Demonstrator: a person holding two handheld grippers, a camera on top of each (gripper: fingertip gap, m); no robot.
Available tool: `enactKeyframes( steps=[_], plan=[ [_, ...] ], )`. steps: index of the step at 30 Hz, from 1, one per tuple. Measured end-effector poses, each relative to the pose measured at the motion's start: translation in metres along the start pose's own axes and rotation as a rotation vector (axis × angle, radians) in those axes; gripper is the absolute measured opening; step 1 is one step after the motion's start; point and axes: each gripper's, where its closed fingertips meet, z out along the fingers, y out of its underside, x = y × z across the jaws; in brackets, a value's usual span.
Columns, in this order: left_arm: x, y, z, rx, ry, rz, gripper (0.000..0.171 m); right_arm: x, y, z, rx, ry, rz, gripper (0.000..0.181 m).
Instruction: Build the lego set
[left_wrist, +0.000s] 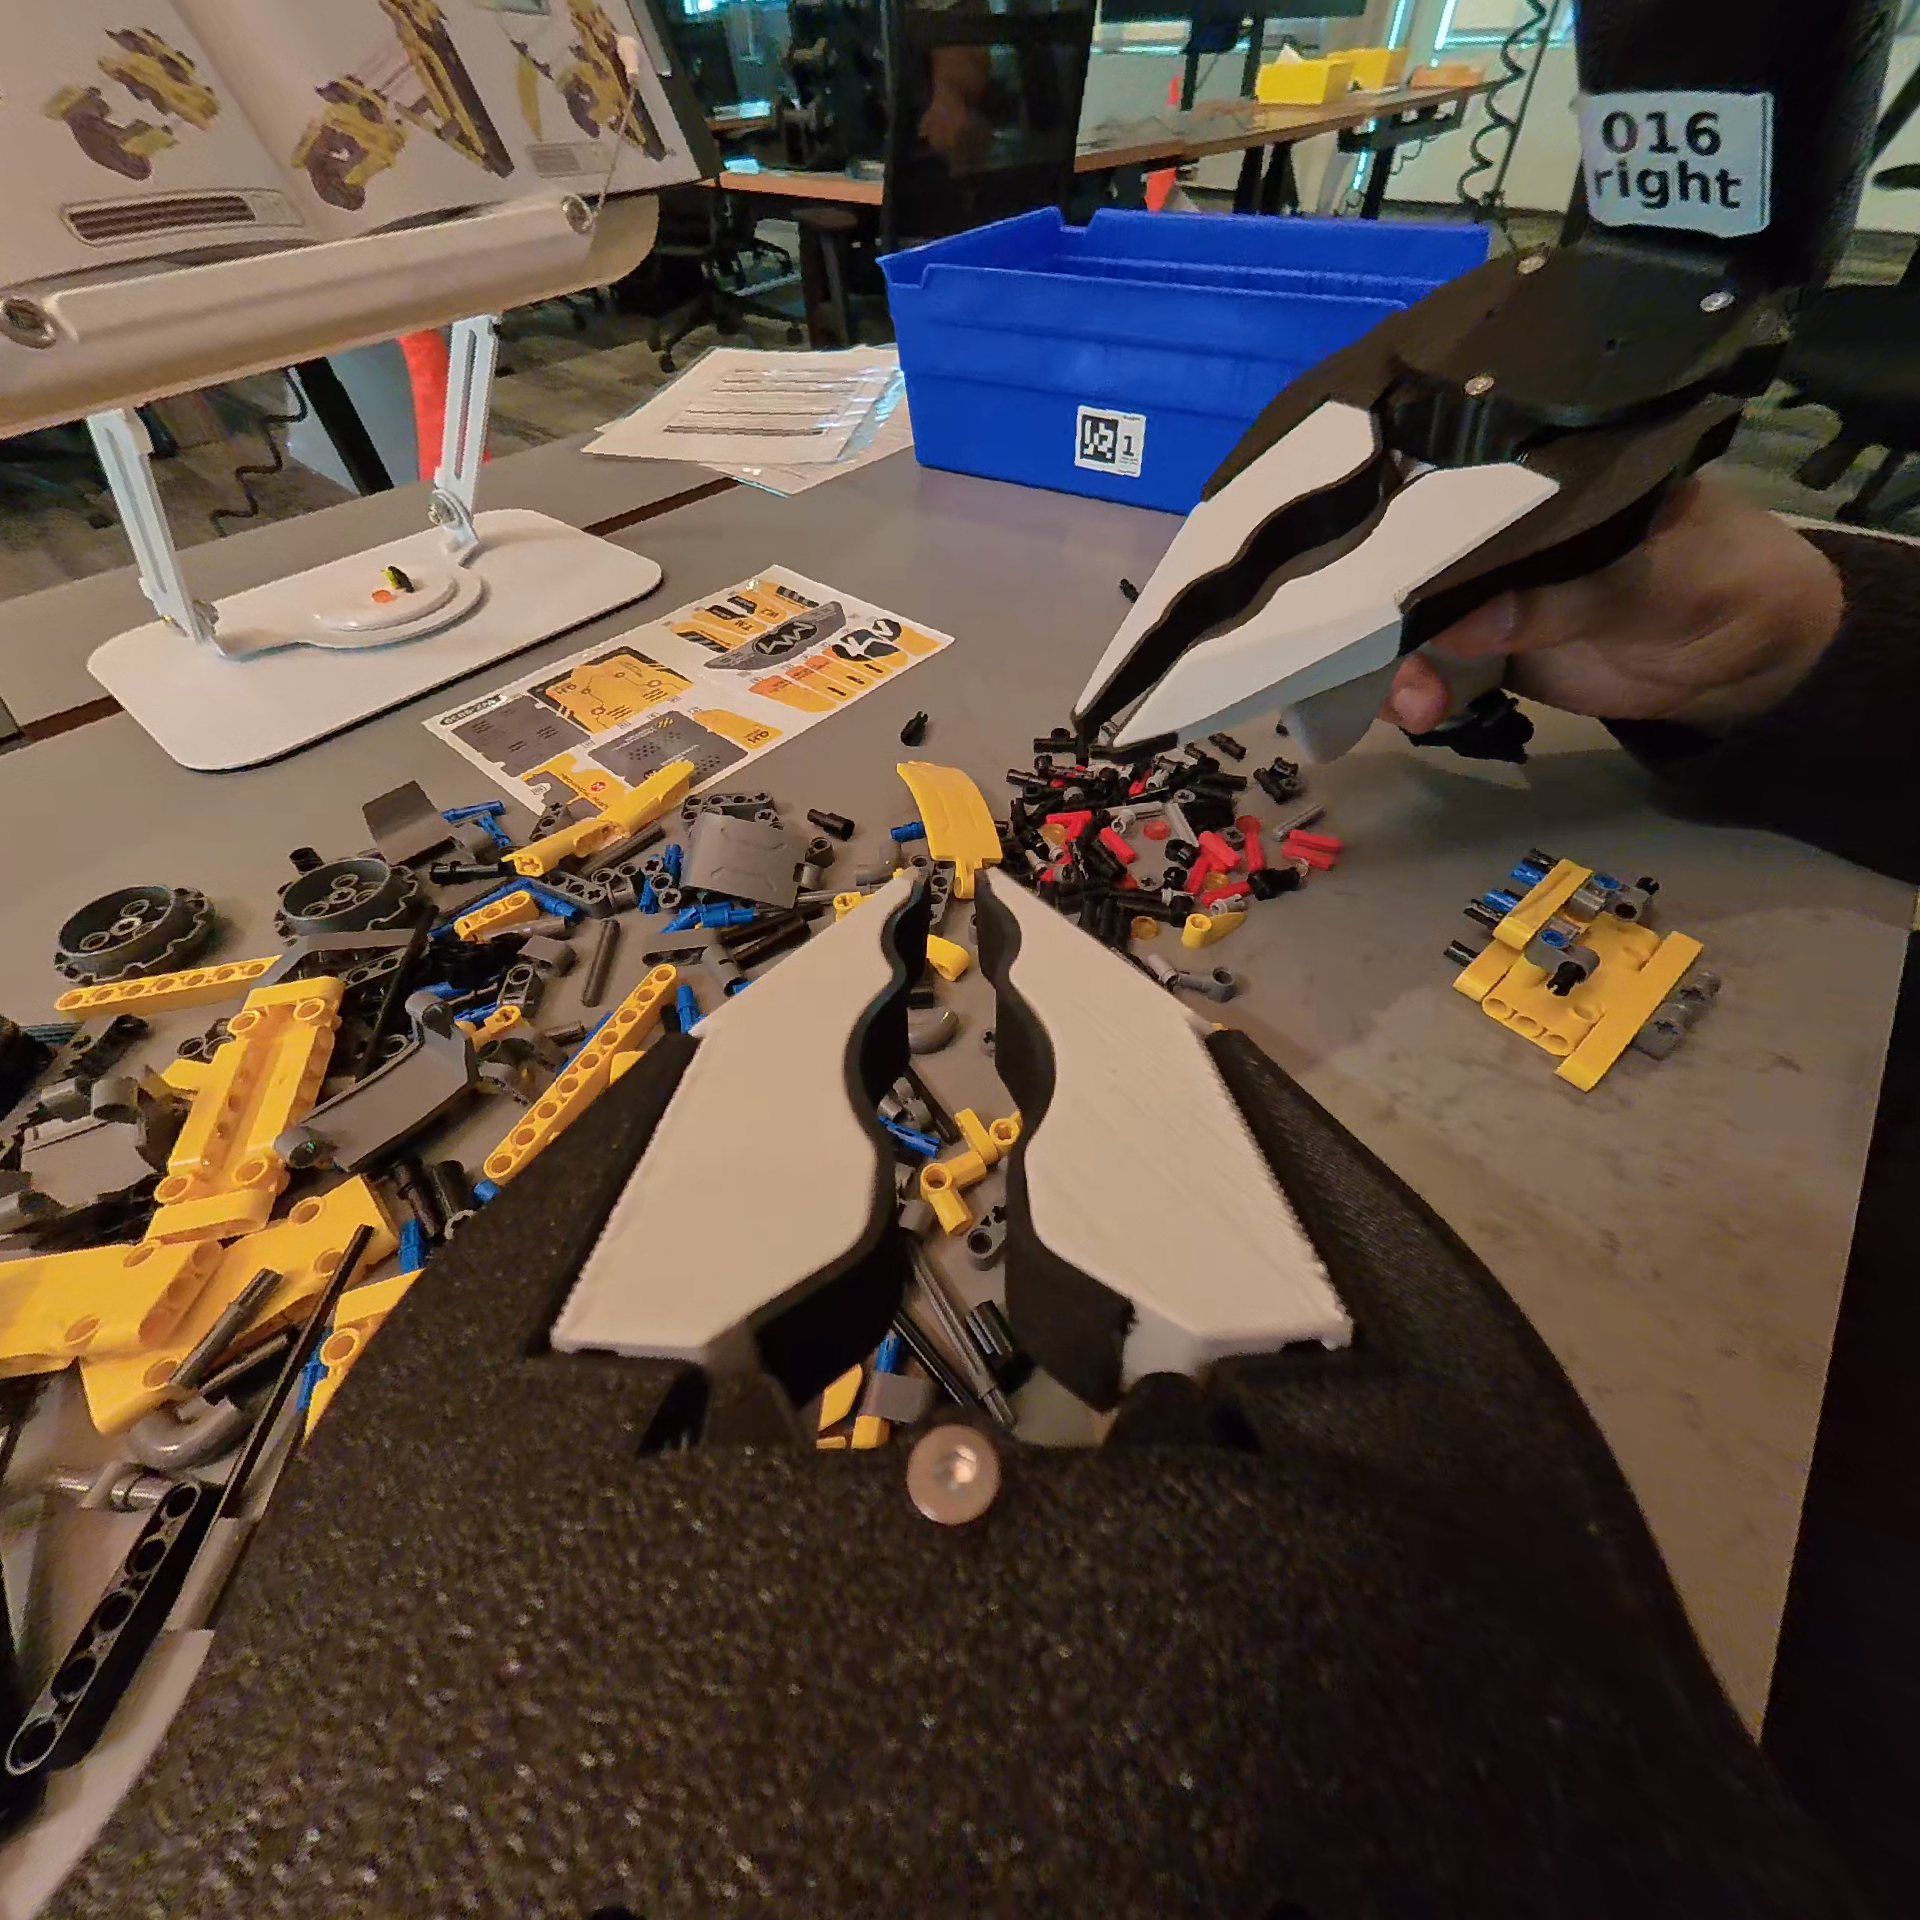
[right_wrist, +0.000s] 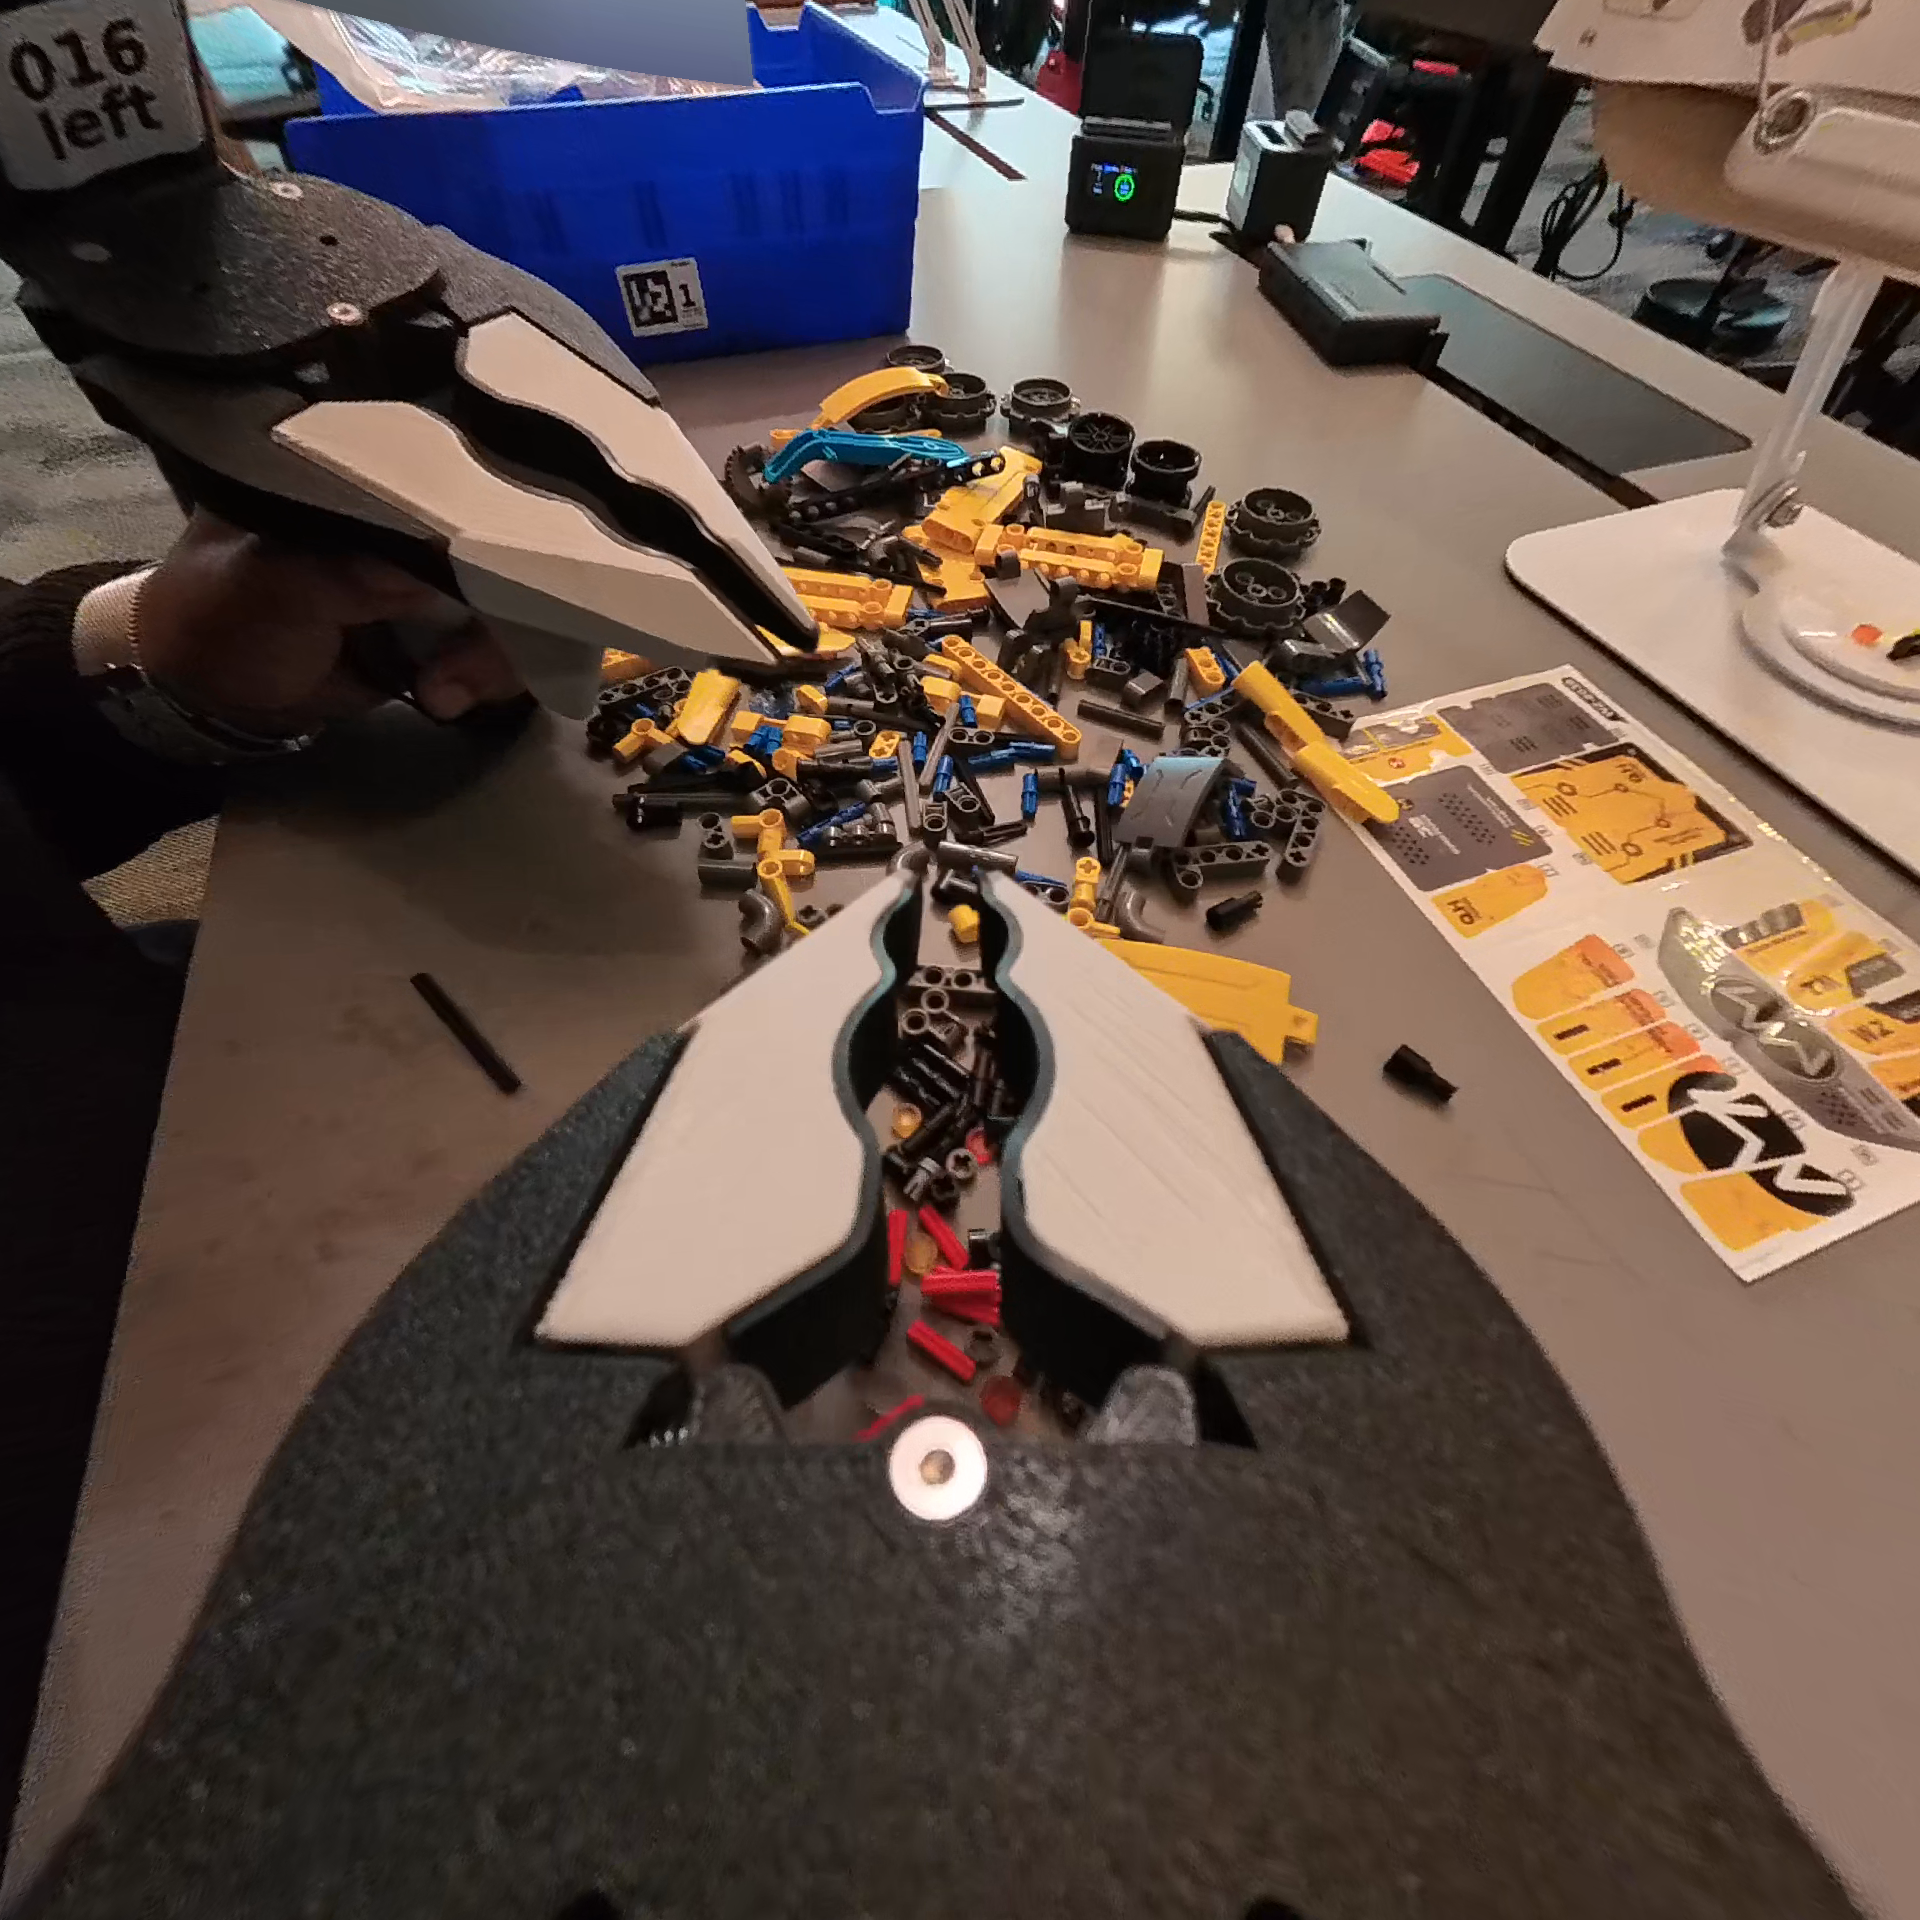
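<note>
My left claw (left_wrist: 953, 883), tips a crack apart and empty, tilts down over the yellow-and-grey parts (left_wrist: 582, 1039), while my right claw (right_wrist: 948, 883), likewise barely apart, noses the black-and-red pins (left_wrist: 1153, 842) heaped separately on the table (left_wrist: 1455, 1247), with the blue bin (left_wrist: 1143, 343) beyond.

Grey table (left_wrist: 1039, 540) | blue bin (left_wrist: 1143, 343) with black-and-white square marker | sticker sheet (left_wrist: 691, 686) yellow, grey, orange, black | brick pile (right_wrist: 987, 665) yellow, black, grey, blue, one turquoise piece | small pins (left_wrist: 1164, 842) black and red | grippers: white fingers (left_wrist: 748, 1122), speckled black bodies
</note>
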Motion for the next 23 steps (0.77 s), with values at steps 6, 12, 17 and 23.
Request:
enactKeyframes(
  steps=[6, 12, 17, 23],
  plan=[
    [-0.001, -0.0007, -0.0005, 0.006, 0.004, -0.011, 0.008, 0.0037, 0.0034, 0.0012, -0.009, 0.005, 0.012, 0.01],
    [-0.0015, -0.0003, 0.0, 0.004, 0.006, -0.015, 0.008, 0.005, 0.0052, 0.0018, -0.012, 0.001, 0.025, 0.01],
    [-0.0017, 0.0, 0.0003, 0.001, 0.006, -0.015, 0.008, 0.006, 0.0077, 0.0031, -0.019, -0.001, 0.033, 0.01],
    [-0.0022, -0.0003, 0.0, 0.005, 0.01, -0.021, 0.008, 0.0085, 0.0106, 0.0042, -0.021, -0.008, 0.057, 0.01]
  ],
)
